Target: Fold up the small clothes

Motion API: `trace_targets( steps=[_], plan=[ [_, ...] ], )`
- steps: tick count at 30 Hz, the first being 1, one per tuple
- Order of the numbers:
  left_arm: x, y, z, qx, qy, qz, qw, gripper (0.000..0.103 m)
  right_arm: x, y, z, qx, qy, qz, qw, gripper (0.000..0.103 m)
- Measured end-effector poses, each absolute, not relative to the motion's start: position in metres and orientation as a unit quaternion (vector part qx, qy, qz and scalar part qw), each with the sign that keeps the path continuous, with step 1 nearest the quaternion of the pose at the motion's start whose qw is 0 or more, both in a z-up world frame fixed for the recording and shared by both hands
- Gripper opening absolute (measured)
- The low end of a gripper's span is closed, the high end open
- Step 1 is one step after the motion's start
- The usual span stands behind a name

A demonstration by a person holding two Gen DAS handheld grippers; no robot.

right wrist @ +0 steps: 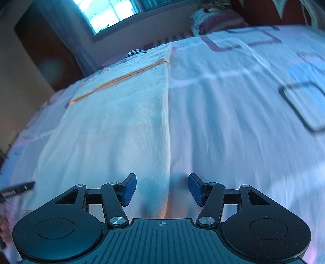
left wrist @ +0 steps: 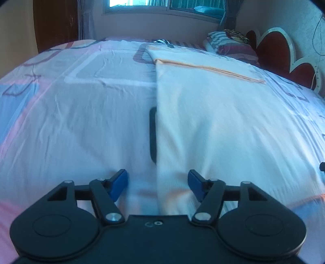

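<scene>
A white cloth with an orange stripe [left wrist: 213,113] lies flat on the bed, its left edge running down the middle of the left wrist view. My left gripper [left wrist: 158,186] is open, its blue pads straddling that near left edge just above it. In the right wrist view the same cloth [right wrist: 113,126] lies left of centre, its right edge running down to my right gripper [right wrist: 162,189], which is open with its pads either side of the near right edge. Neither gripper holds anything.
The bed sheet [left wrist: 81,121] is white with pink, blue and dark squares. A dark patch [left wrist: 152,134] of its print shows beside the cloth's left edge. Pillows [left wrist: 229,44] and a red headboard [left wrist: 278,50] stand at the far right. A window [left wrist: 162,6] is behind.
</scene>
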State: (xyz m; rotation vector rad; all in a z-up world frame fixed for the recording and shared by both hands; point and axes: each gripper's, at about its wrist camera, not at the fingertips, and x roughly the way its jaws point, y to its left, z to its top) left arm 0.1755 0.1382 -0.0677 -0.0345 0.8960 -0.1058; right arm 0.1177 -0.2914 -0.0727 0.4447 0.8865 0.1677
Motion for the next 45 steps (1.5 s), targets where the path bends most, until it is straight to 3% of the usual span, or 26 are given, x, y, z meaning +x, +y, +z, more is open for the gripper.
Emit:
trace_targets(
  steps=[7,11,15,26,29,33,38,40,45],
  plan=[
    [0.154,0.151,-0.065,-0.086,0.448,-0.088,0.886,0.055,0.088,-0.300,-0.071,0.271,0.426,0.093,0.858,0.056],
    [0.146,0.162,-0.068,-0.154,0.451,-0.111,0.872,0.054,0.083,-0.299,-0.071,0.297,0.428,0.116,0.846,0.046],
    [0.154,0.174,-0.074,-0.220,0.454,-0.120,0.855,0.045,0.087,-0.306,-0.075,0.337,0.423,0.121,0.833,0.042],
    [0.198,0.177,-0.092,-0.289,0.445,-0.144,0.835,0.042,0.128,-0.317,-0.084,0.407,0.408,0.107,0.810,0.041],
    [0.197,0.173,-0.097,-0.296,0.453,-0.169,0.824,0.031,0.128,-0.310,-0.087,0.401,0.415,0.127,0.807,0.040],
    [0.185,0.171,-0.100,-0.281,0.451,-0.179,0.828,0.029,0.108,-0.303,-0.092,0.385,0.427,0.141,0.806,0.016],
    [0.185,0.170,-0.101,-0.281,0.447,-0.174,0.831,0.024,0.105,-0.312,-0.094,0.395,0.426,0.135,0.803,0.009],
    [0.186,0.166,-0.098,-0.260,0.448,-0.159,0.841,0.005,0.109,-0.311,-0.091,0.385,0.428,0.132,0.807,0.005],
    [0.174,0.169,-0.080,-0.259,0.397,-0.165,0.865,0.003,0.105,-0.308,-0.069,0.367,0.400,0.142,0.828,0.004]
  ],
)
